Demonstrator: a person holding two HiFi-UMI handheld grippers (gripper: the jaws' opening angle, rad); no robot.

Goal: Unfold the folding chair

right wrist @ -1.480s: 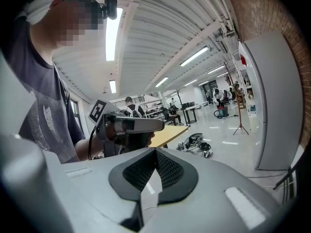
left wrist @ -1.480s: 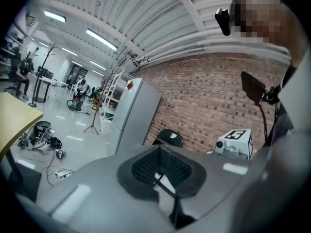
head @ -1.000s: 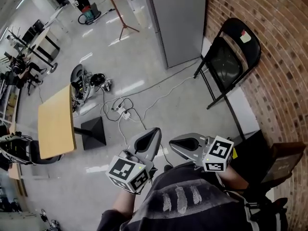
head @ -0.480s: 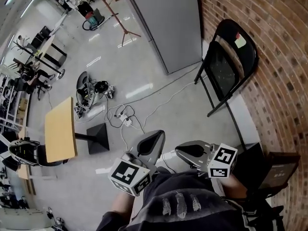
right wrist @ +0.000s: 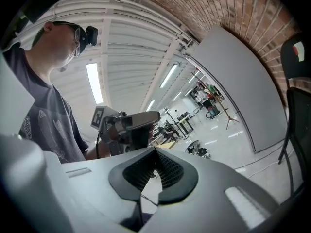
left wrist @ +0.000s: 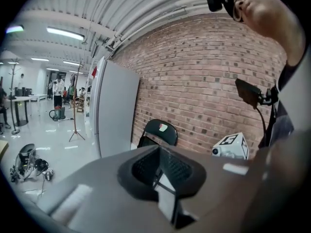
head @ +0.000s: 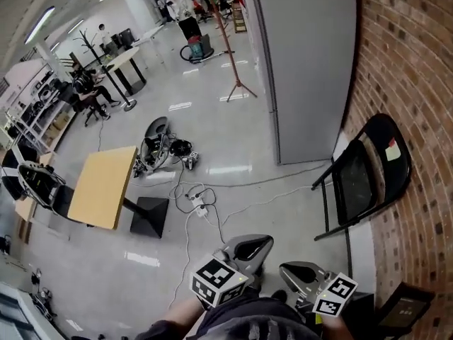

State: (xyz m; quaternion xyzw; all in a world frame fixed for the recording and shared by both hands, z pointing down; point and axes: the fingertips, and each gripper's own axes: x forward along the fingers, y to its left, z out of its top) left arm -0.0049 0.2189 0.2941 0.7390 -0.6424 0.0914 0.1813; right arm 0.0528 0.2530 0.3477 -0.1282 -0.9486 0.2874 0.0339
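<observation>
Folding chair [head: 356, 183] now sits lower-R vs. before (still folded).

Floor [head: 233, 129]: folded chair [head: 364, 179], cables [head: 199, 204], table [head: 105, 186].

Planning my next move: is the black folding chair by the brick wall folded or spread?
Folded. The folding chair leans against the brick wall with its seat flipped up flat against the backrest.

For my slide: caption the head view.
Left gripper and right gripper shut, empty; folded chair stands by brick wall.
</observation>
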